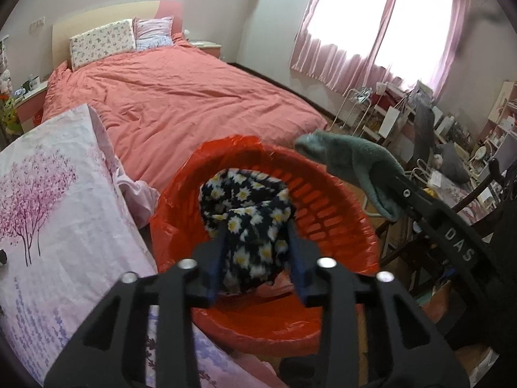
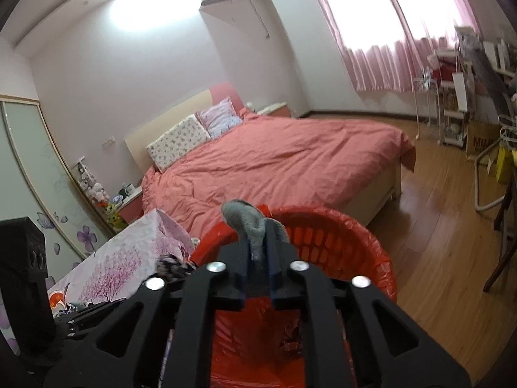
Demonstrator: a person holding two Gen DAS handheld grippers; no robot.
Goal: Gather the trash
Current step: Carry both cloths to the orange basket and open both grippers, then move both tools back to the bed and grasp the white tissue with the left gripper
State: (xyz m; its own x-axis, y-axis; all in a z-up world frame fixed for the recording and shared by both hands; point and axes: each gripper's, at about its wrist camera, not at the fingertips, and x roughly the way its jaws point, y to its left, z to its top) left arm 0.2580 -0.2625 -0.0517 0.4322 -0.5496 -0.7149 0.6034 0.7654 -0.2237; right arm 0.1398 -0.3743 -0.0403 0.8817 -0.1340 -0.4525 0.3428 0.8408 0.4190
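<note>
Here the left gripper (image 1: 257, 252) has its blue fingers (image 1: 216, 268) pressed into a dark daisy-print fleece cloth (image 1: 248, 213), the jaws standing fairly wide because the bundle between them is thick. That cloth hangs over the mouth of the red bin (image 1: 339, 223), a slotted plastic basket lined with a red bag. The right gripper (image 2: 258, 258) has its jaws nearly together, pinching a grey-green fleece sock (image 2: 245, 223) by one end, and the rest of it sticks out above the bin's far rim; in the left view the same sock (image 1: 352, 168) juts out beside the bin's rim.

Both pieces look light, soft and floppy, so they should sag and fold rather than hold a shape, and the fluffy pile likely grips the pads well. A pinch on a bunched fold seems the safest hold; a loose edge could slide free.

Beside the bin lies a blossom-print sheet (image 1: 58, 200), with the pink bed (image 1: 181, 97) beyond and wood floor (image 2: 436, 226) to the right.
</note>
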